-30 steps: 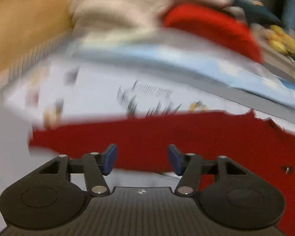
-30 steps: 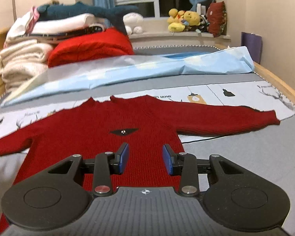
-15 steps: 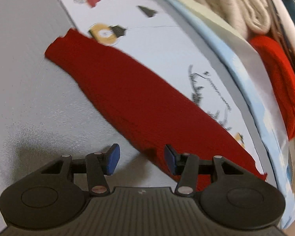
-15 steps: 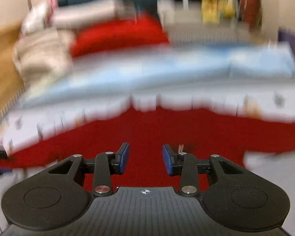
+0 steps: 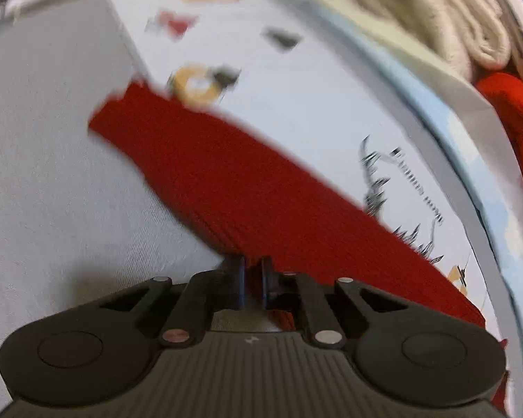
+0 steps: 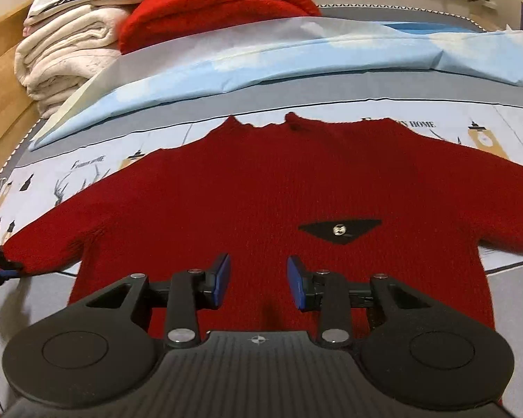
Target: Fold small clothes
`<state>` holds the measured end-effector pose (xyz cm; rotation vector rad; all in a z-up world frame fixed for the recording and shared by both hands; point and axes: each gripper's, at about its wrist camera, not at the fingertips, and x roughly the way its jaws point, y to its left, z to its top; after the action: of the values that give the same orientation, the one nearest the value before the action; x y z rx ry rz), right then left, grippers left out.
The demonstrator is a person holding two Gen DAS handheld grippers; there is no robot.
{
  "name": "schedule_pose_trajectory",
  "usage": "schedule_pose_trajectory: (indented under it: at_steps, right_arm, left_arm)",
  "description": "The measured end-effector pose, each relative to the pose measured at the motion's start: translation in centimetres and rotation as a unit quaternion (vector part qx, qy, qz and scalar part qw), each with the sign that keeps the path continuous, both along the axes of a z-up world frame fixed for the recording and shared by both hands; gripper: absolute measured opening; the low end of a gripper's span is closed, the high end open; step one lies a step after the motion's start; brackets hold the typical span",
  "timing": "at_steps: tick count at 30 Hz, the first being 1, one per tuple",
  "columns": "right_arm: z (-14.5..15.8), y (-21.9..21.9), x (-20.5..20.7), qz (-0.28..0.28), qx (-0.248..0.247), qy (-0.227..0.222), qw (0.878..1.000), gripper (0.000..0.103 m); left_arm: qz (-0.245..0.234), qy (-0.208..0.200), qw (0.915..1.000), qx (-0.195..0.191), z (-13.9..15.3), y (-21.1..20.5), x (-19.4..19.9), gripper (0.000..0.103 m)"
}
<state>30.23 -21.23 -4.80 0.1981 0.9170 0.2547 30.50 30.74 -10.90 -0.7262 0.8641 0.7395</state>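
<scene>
A small red knit sweater (image 6: 279, 191) lies flat on the bed, front up, with a black triangular patch (image 6: 340, 230) on the chest and both sleeves spread out. In the left wrist view its left sleeve (image 5: 226, 177) runs diagonally across the sheet. My left gripper (image 5: 252, 280) is shut on the near edge of that sleeve; its tip also shows in the right wrist view (image 6: 3, 270) at the sleeve end. My right gripper (image 6: 258, 282) is open and empty, hovering over the lower middle of the sweater body.
The bed has a grey and white printed sheet (image 6: 436, 129). A light blue folded sheet (image 6: 296, 59) lies behind the sweater. Folded cream blankets (image 6: 62, 59) and a red cushion (image 6: 219, 3) are stacked at the back left. A wooden bed frame (image 6: 0, 80) runs along the left.
My left gripper has closed from open onto the sleeve edge. My right gripper has moved forward and down over the sweater body and stays open.
</scene>
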Motion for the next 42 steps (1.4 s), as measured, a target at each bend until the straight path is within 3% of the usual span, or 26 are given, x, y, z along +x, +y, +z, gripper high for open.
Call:
schedule_pose_trajectory:
  at_steps: [2, 4, 7, 9, 10, 12, 14, 15, 16, 17, 18, 19, 20, 22, 23, 24, 26, 29, 35, 37, 40, 42]
  right_arm:
    - [-0.2, -0.4, 0.3, 0.0, -0.002, 0.003, 1.0, 0.038]
    - [-0.4, -0.8, 0.6, -0.002, -0.003, 0.005, 1.0, 0.038]
    - [-0.4, -1.3, 0.9, -0.009, -0.001, 0.009, 1.0, 0.038]
    - [-0.4, -1.4, 1.1, -0.014, 0.001, 0.007, 1.0, 0.038]
    - [-0.4, -1.5, 1.1, -0.016, 0.002, 0.006, 1.0, 0.038]
    - [-0.4, -1.5, 1.3, -0.022, 0.003, 0.007, 1.0, 0.038]
    - [-0.7, -1.5, 1.5, -0.028, 0.007, 0.012, 1.0, 0.038]
    - [-0.8, -1.4, 1.6, -0.03, 0.009, 0.015, 0.999, 0.038]
    - [-1.0, -1.4, 1.7, -0.033, 0.011, 0.02, 0.999, 0.038]
    - [-1.2, -1.5, 1.9, -0.036, 0.012, 0.025, 0.999, 0.038]
    - [-1.5, -1.5, 2.0, -0.039, 0.012, 0.031, 0.999, 0.038]
    - [-1.6, -1.5, 2.1, -0.042, 0.013, 0.035, 0.998, 0.038]
    - [-1.8, -1.4, 2.3, -0.043, 0.014, 0.039, 0.998, 0.038]
    - [-2.0, -1.2, 2.4, -0.043, 0.015, 0.042, 0.998, 0.038]
    - [-2.0, -1.1, 2.4, -0.04, 0.014, 0.042, 0.998, 0.038]
    - [-2.1, -0.9, 2.4, -0.037, 0.014, 0.042, 0.998, 0.038]
    - [-2.1, -0.5, 2.4, -0.029, 0.015, 0.043, 0.999, 0.038]
    - [-2.2, 0.4, 2.4, -0.013, 0.012, 0.045, 0.999, 0.038]
    - [-2.2, 2.5, 2.2, 0.025, -0.001, 0.033, 0.999, 0.038]
    - [-2.1, 3.2, 2.0, 0.041, -0.006, 0.024, 0.999, 0.038]
    - [-1.9, 4.2, 1.6, 0.067, -0.01, 0.005, 0.998, 0.038]
    - [-1.5, 5.1, 1.2, 0.095, -0.015, -0.019, 0.995, 0.038]
  left_arm:
    - [-0.031, -0.008, 0.9968, 0.073, 2.7, -2.4, 1.2, 0.007]
    - [-0.077, -0.036, 0.987, 0.137, 5.4, -5.6, 2.3, 0.006]
    - [-0.191, -0.1, 0.958, 0.189, 8.5, -12.5, 3.5, 0.005]
    - [-0.299, -0.145, 0.924, 0.189, 9.5, -18.3, 3.8, 0.0]
    - [-0.352, -0.165, 0.903, 0.183, 9.7, -21.0, 3.6, 0.0]
    - [-0.485, -0.192, 0.8408, 0.145, 9.7, -27.1, 3.0, 0.002]
    - [-0.569, -0.19, 0.7912, 0.121, 9.3, -31.3, 1.9, 0.004]
    - [-0.585, -0.192, 0.7776, 0.128, 9.3, -32.4, 1.3, 0.005]
    - [-0.591, -0.195, 0.7709, 0.136, 9.4, -33.0, 1.0, 0.005]
    - [-0.583, -0.197, 0.7761, 0.136, 9.5, -32.7, 1.2, 0.006]
    - [-0.565, -0.196, 0.7908, 0.129, 9.5, -31.8, 1.7, 0.01]
    - [-0.538, -0.191, 0.8122, 0.118, 9.5, -30.4, 2.3, 0.017]
    - [-0.492, -0.182, 0.8447, 0.106, 9.3, -28.3, 3.2, 0.022]
    - [-0.396, -0.145, 0.9025, 0.089, 8.7, -24.0, 4.5, 0.051]
    - [-0.342, -0.119, 0.9295, 0.071, 8.0, -21.5, 5.1, 0.053]
    - [-0.306, -0.102, 0.9454, 0.047, 7.2, -19.4, 5.4, 0.053]
    - [-0.257, -0.073, 0.9632, -0.027, 5.2, -15.7, 6.0, 0.053]
    - [-0.236, -0.032, 0.9656, -0.105, 2.6, -13.7, 7.1, 0.053]
    - [-0.21, 0.03, 0.9623, -0.17, -1.2, -13.7, 7.0, 0.049]
    - [-0.215, 0.029, 0.9668, -0.135, -0.6, -14.3, 6.9, 0.012]
    - [-0.274, -0.007, 0.9587, -0.075, 1.9, -16.2, 7.1, 0.005]
    - [-0.341, -0.066, 0.9367, -0.04, 4.5, -18.0, 7.2, 0.005]
